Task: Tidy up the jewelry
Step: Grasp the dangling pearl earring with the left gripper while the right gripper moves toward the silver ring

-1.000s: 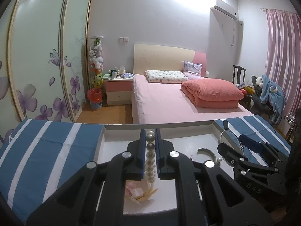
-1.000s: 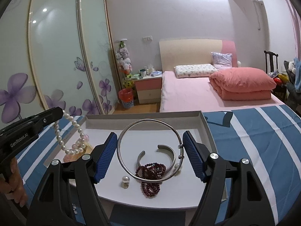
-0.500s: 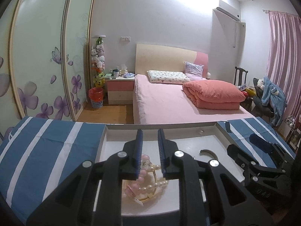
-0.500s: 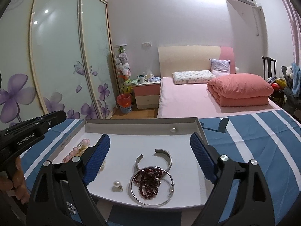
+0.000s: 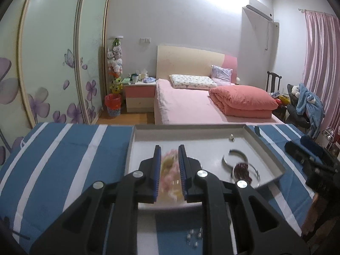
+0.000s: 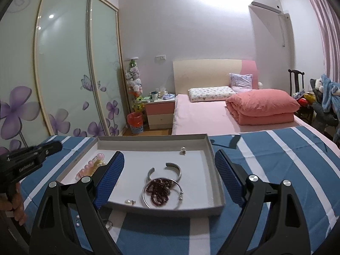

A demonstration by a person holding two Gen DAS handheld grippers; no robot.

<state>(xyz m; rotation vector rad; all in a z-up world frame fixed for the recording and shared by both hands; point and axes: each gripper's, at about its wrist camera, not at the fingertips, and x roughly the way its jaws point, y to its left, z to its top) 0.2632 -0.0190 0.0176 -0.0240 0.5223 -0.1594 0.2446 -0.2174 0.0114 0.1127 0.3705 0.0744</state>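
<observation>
A grey tray [image 6: 214, 165] lies on the blue striped cloth. It holds a silver cuff [image 6: 165, 171], a silver hoop [image 6: 162, 193] around dark red beads [image 6: 159, 191], a pearl earring [image 6: 128, 201], a small ring [image 6: 182, 150] and pink beads with pearls [image 6: 89, 167] at its left. My right gripper [image 6: 170, 176] is wide open and empty above the tray's front. My left gripper [image 5: 169, 165] is slightly open and empty, above the blurred pink beads and pearls [image 5: 170, 170]. The tray [image 5: 269, 155] shows in the left view too.
Small loose beads [image 5: 193, 237] lie on the cloth in front of the tray, also in the right wrist view [image 6: 77, 220]. A bed [image 6: 204, 116], a nightstand [image 6: 160, 114] and a floral wardrobe [image 6: 63, 74] stand behind.
My left gripper let go of the pearl strand into the tray's left and pulled back. My right gripper released the silver hoop over the red beads, opened wide and drew back.
</observation>
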